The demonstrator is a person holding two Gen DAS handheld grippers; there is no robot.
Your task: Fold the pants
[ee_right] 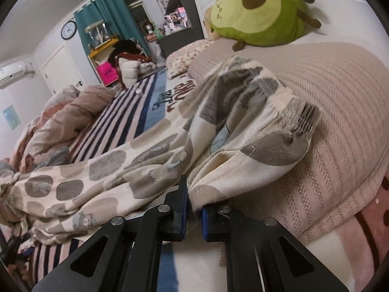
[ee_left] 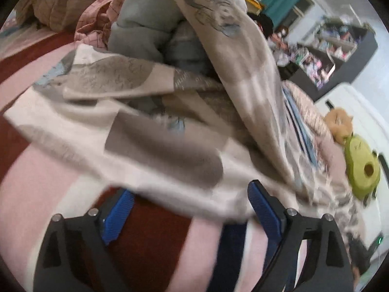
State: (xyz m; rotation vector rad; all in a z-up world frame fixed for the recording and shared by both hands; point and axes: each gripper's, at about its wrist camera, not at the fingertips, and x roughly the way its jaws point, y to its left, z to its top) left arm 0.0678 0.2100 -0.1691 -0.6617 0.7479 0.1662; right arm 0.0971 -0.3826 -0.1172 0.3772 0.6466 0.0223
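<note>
right gripper [ee_right: 193, 209]: black frame, blue ribbed pads, jaws clamped narrow on pants edge near waistband
left gripper [ee_left: 187, 198]: jaws spread wide, blue pads [ee_left: 116, 215] apart, nothing between; pants hem blurred just above tips
pants [ee_right: 116, 170]: cream soft cotton, grey rounded patches, small animal prints; crumpled, spread over striped blanket; elastic gathered waistband [ee_right: 287, 112] raised against beige pillow
striped blanket [ee_right: 121, 112]: under pants, pink, white and dark bands, fleecy
beige pillow [ee_right: 340, 102]: right of pants, ribbed knit texture, bulging
clothes pile [ee_left: 136, 24]: beyond pants in left wrist view, grey and pink checked fabric, bunched
avocado plush [ee_right: 262, 9]: beyond pillow, green, rounded, brown pit
teal curtain [ee_right: 116, 22]: far behind pants, hanging folds
</note>
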